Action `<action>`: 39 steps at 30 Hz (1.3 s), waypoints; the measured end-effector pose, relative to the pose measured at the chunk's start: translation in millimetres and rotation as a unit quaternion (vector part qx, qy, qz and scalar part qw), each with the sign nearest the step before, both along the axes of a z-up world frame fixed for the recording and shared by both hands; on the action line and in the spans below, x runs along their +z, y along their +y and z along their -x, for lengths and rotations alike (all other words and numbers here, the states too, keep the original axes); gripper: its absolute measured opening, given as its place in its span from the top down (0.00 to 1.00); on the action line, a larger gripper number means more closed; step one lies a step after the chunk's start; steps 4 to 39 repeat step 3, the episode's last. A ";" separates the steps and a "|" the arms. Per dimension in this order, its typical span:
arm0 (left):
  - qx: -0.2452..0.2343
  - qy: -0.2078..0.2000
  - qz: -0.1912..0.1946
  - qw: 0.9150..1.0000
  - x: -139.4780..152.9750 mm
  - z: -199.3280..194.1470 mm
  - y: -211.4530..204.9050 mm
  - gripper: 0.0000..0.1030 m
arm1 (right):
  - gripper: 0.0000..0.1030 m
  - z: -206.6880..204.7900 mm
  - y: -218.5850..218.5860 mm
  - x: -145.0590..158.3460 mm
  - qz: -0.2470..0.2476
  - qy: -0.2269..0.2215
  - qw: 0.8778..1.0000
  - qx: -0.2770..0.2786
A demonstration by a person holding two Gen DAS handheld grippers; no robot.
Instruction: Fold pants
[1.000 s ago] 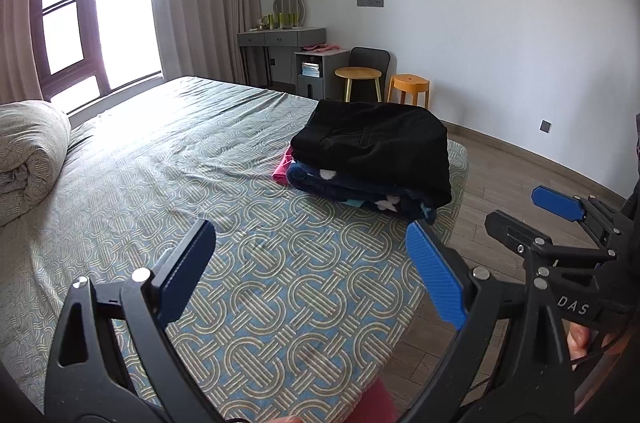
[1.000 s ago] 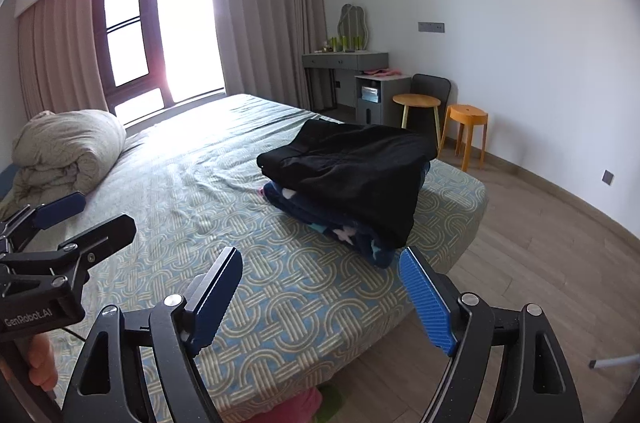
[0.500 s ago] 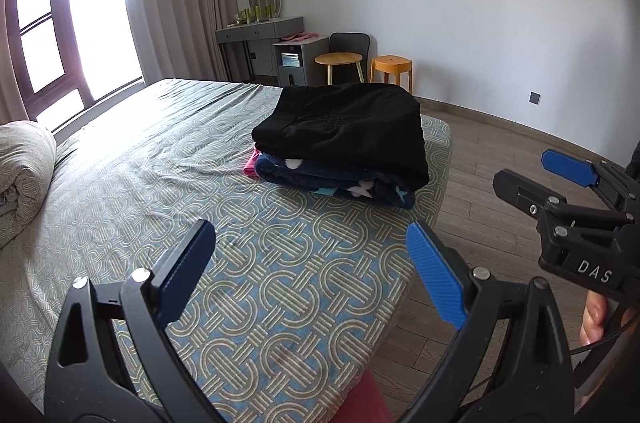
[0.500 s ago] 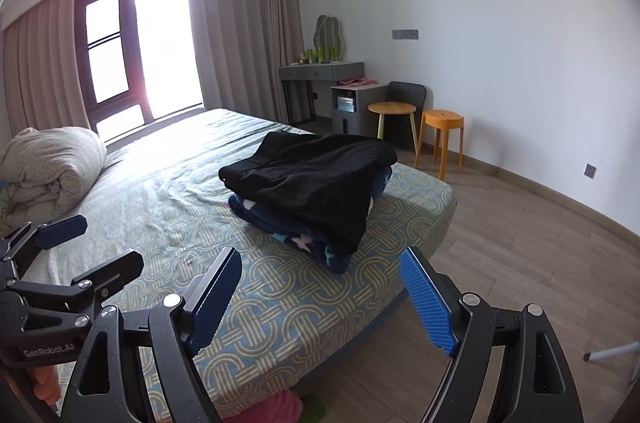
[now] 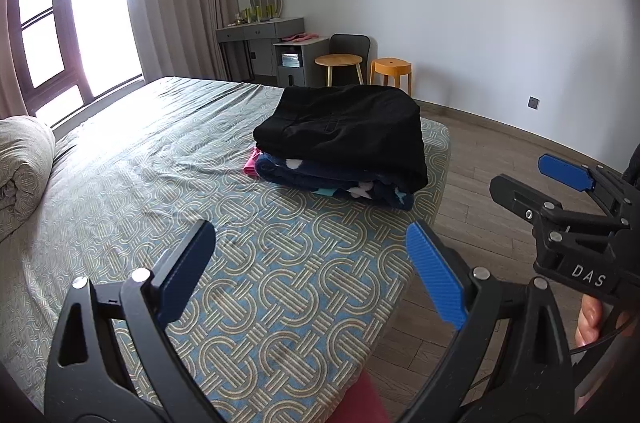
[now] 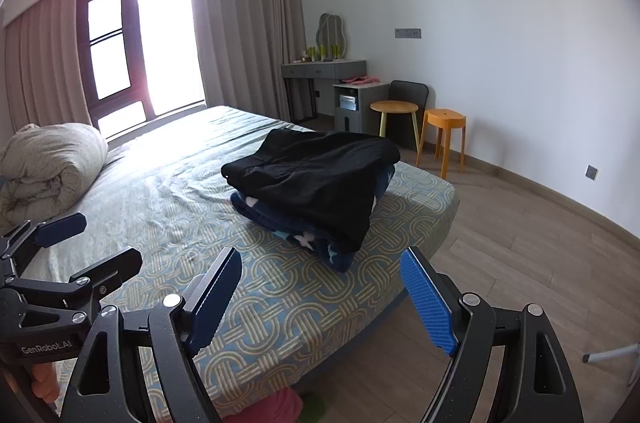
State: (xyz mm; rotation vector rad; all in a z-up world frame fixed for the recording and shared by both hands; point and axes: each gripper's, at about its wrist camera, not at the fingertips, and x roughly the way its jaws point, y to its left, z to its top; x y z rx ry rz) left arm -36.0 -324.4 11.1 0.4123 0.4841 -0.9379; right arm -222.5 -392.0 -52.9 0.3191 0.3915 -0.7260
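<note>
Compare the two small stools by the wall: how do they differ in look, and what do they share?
The round wooden stool has a flat, light wood-toned top on thin, pale, splayed legs; the orange stool is one solid orange, with a thicker top and stouter legs. The round wooden stool stands nearer the grey cabinet. Both stand upright on the wooden floor.

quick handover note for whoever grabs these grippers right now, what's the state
Left gripper: open, empty, held over the near end of the bed.
Right gripper: open, empty, held over the bed's near corner.
Black pants: folded, lying on top of a pile of folded clothes at the bed's far corner; neither gripper touches them.
Done: the black pants look folded and stacked.
Left: no unfolded pants in view; look for more before stopping.
</note>
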 end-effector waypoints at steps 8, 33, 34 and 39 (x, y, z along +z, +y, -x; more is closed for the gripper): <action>-0.002 -0.004 -0.002 1.000 -0.3 2.2 -1.1 0.07 | 0.19 0.4 -0.3 0.2 0.000 0.000 1.000 0.000; -0.002 -0.004 -0.002 1.000 -0.3 2.2 -1.1 0.07 | 0.19 0.4 -0.3 0.2 0.000 0.000 1.000 0.000; -0.002 -0.004 -0.002 1.000 -0.3 2.2 -1.1 0.07 | 0.19 0.4 -0.3 0.2 0.000 0.000 1.000 0.000; -0.002 -0.004 -0.002 1.000 -0.3 2.2 -1.1 0.07 | 0.19 0.4 -0.3 0.2 0.000 0.000 1.000 0.000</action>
